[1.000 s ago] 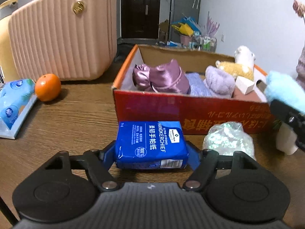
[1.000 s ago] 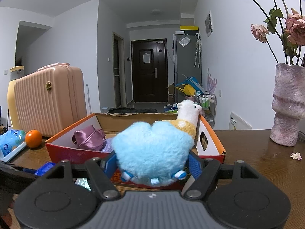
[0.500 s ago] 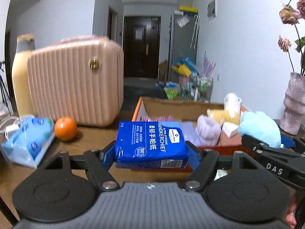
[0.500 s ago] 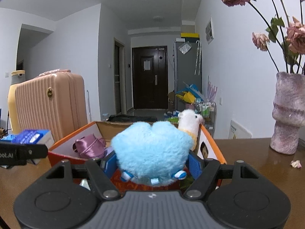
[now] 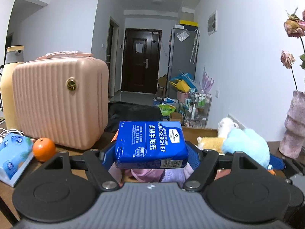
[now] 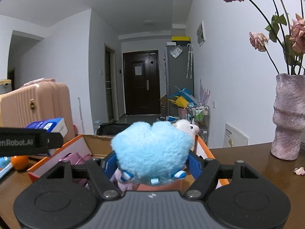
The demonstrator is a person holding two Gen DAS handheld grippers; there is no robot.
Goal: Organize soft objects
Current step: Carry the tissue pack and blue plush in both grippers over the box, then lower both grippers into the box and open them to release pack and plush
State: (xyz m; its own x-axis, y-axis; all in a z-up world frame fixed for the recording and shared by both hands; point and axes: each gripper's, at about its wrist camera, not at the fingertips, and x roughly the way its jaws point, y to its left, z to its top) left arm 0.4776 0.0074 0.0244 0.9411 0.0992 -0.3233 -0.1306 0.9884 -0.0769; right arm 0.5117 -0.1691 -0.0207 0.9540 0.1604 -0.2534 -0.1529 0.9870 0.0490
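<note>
My left gripper is shut on a blue handkerchief pack, held up over the open cardboard box. In the right wrist view my right gripper is shut on a fluffy light-blue plush, above the orange-rimmed box. Inside the box lie a purple satin pouch, lilac soft things and a white-and-yellow alpaca toy. The light-blue plush shows at the right of the left wrist view, and the blue pack at the left of the right wrist view.
A pink ribbed suitcase and a yellow bottle stand at the left on the wooden table. An orange and a blue tissue pack lie beside them. A pink vase with dried roses stands at the right.
My left gripper has risen with the blue pack and tipped up, from the table in front of the box to above its near wall. The right gripper has shifted forward over the box.
</note>
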